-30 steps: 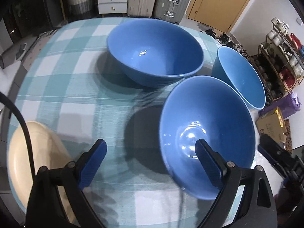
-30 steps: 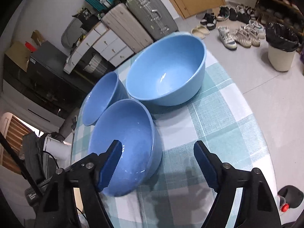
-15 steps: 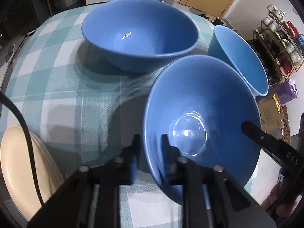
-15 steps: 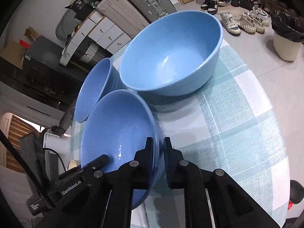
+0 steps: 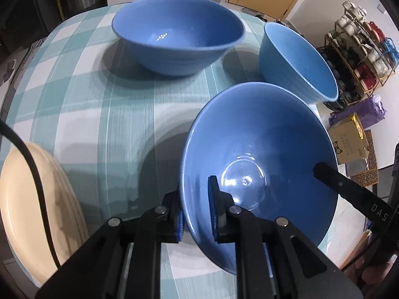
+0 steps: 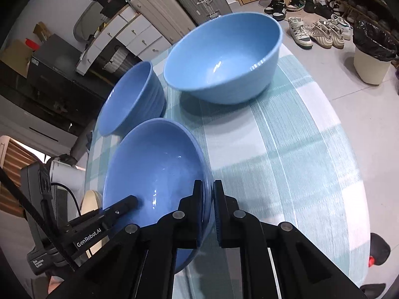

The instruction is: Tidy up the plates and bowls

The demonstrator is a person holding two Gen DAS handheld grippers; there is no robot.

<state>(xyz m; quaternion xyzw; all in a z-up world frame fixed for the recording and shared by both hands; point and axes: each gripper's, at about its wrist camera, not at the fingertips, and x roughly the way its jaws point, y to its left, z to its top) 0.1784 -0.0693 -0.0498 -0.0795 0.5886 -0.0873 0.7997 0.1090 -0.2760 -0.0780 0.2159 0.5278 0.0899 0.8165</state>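
Now both of my grippers pinch the same blue bowl [image 5: 259, 149], one on each side of its rim. My left gripper [image 5: 197, 214] has one pad outside the wall and one inside, pressed onto the near-left edge. My right gripper [image 6: 209, 209] clamps the opposite edge the same way, its fingers almost together with only the thin rim between them. The bowl sits directly ahead of both sets of fingers, on a teal checked tablecloth [image 5: 99, 124].

To do this well, I judge I should lift both sides together and keep the bowl level, so the slick glazed rim does not twist out of either pinch. It should also clear the neighbouring rims as it rises.

Counting: three blue bowls in all. Beyond my left fingertips stands the widest bowl [image 5: 178, 32]; ahead and right of them, a deep narrower bowl [image 5: 296, 59]. One cream plate [image 5: 27, 211] lies just left of my left fingers.
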